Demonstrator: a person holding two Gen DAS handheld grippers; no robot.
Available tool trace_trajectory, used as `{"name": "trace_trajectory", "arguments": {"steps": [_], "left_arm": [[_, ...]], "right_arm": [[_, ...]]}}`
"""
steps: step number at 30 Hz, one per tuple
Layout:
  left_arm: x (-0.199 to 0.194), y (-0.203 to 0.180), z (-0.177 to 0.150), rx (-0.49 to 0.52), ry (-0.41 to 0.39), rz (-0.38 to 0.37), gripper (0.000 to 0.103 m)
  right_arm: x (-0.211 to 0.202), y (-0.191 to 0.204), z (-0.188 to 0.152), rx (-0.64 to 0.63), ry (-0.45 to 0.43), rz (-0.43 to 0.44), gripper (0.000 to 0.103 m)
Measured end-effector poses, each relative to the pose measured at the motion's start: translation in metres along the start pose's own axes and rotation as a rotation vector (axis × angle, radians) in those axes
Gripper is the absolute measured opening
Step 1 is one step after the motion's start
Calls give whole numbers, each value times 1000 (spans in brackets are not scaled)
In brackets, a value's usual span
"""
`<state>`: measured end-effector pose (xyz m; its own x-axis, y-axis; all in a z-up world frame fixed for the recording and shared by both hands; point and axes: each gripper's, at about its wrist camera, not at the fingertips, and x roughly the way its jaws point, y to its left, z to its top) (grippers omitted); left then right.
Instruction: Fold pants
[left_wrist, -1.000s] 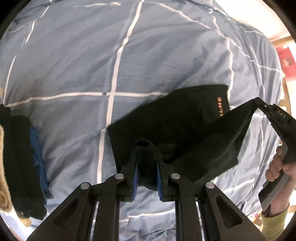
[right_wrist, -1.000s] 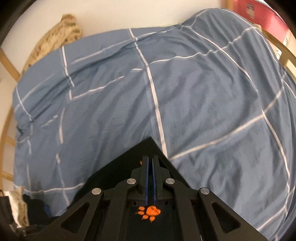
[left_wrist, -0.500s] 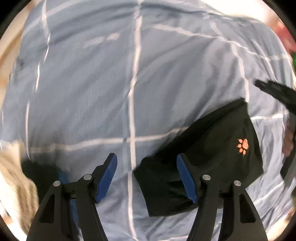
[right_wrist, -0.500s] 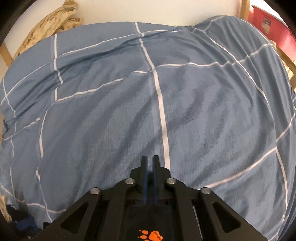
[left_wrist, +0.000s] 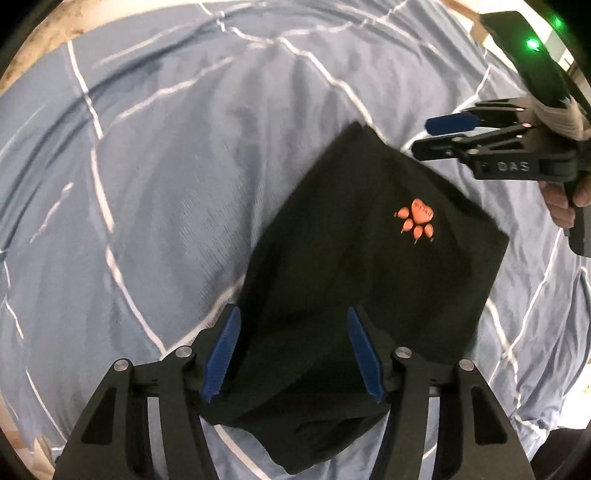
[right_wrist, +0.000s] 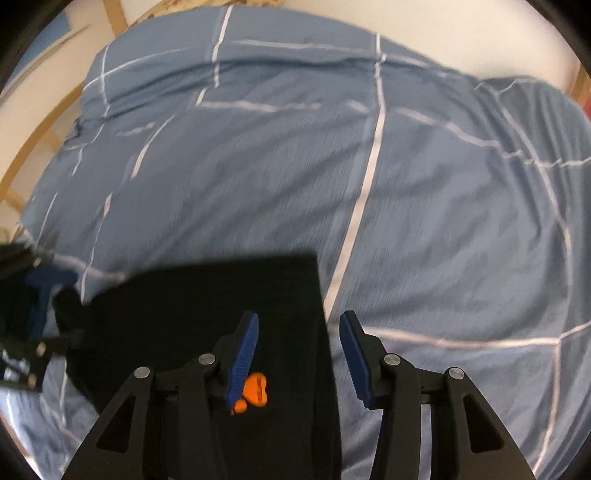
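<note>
The black pants lie folded on the blue checked duvet, with an orange paw print facing up. My left gripper points down over their near end. Its jaws are closing, the cloth lies below the gap, and the pads do not press on it. My right gripper hovers past the far right edge. In the right wrist view the right gripper has its jaws opening above the pants' edge, holding nothing.
The duvet covers the whole bed, and a curved wooden frame runs along its left side. A person's hand grips the right tool's handle. A white wall stands behind the bed.
Both grippers were shut on the pants and have let go and opened. The pants now lie flat with the paw print up. The left gripper rolled and swung over them.
</note>
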<state>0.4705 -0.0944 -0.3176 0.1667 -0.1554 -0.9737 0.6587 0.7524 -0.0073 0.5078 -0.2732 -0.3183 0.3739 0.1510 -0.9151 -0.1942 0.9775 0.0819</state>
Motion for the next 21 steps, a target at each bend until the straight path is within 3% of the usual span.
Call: {"name": "trace_trajectory", "arguments": {"steps": [6,21], "left_arm": [[14,-9,-2,16,14,23,58],[31,0,-11,-47,24,39,58]], "right_arm": [[20,-10,-17,48,7,77,46],[59,-23,-19,64,69,97,40]]}}
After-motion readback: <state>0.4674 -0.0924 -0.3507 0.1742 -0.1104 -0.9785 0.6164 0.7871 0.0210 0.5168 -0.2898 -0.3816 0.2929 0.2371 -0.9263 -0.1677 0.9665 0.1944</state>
